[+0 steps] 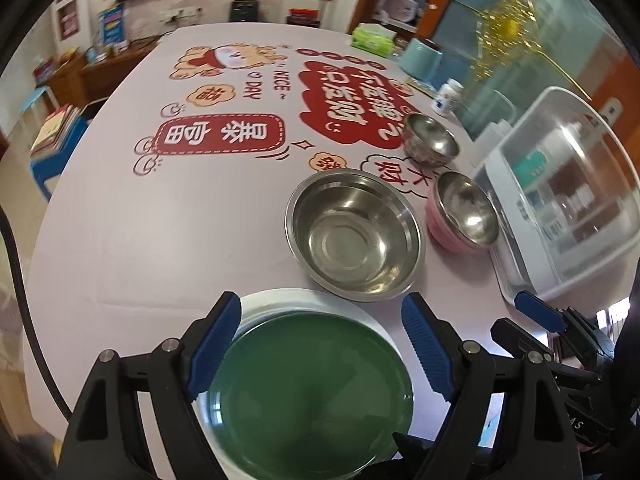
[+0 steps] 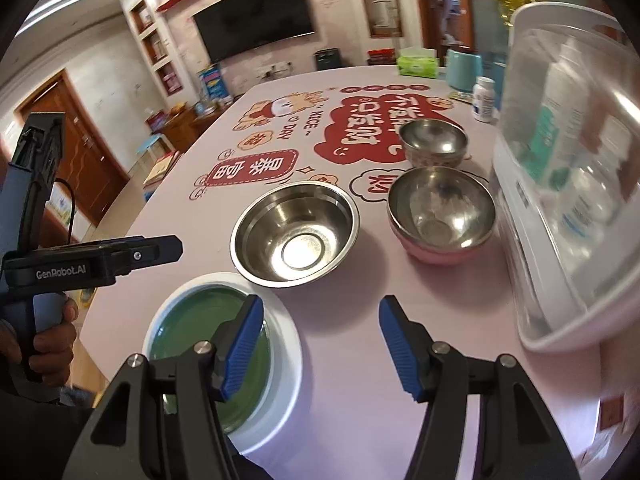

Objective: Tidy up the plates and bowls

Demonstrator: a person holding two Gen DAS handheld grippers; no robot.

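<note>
Filling my view is the table (image 2: 168, 240) with its red cartoon cover, and along the right edge of the frame I see a clear-lidded box (image 2: 568, 184) beside the pink bowl (image 2: 440, 216) and the small steel bowl (image 2: 434, 142) behind it. At centre sits the wide steel bowl (image 2: 294, 234), and at lower left the green plate (image 2: 192, 320) lies on a white plate (image 2: 286, 344). My left gripper (image 1: 322, 348) hangs spread over the green plate, and my right gripper (image 2: 320, 348) is spread and empty, with a blue kettle (image 2: 464, 70), tissue pack (image 2: 416, 64) and pill bottle (image 2: 484, 100) far back.

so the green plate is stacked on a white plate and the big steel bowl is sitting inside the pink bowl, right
Not quite. The big steel bowl stands by itself on the table, beside the pink bowl; a smaller steel bowl sits in the pink one. The right wrist view shows this. The green plate does lie on the white plate.
</note>
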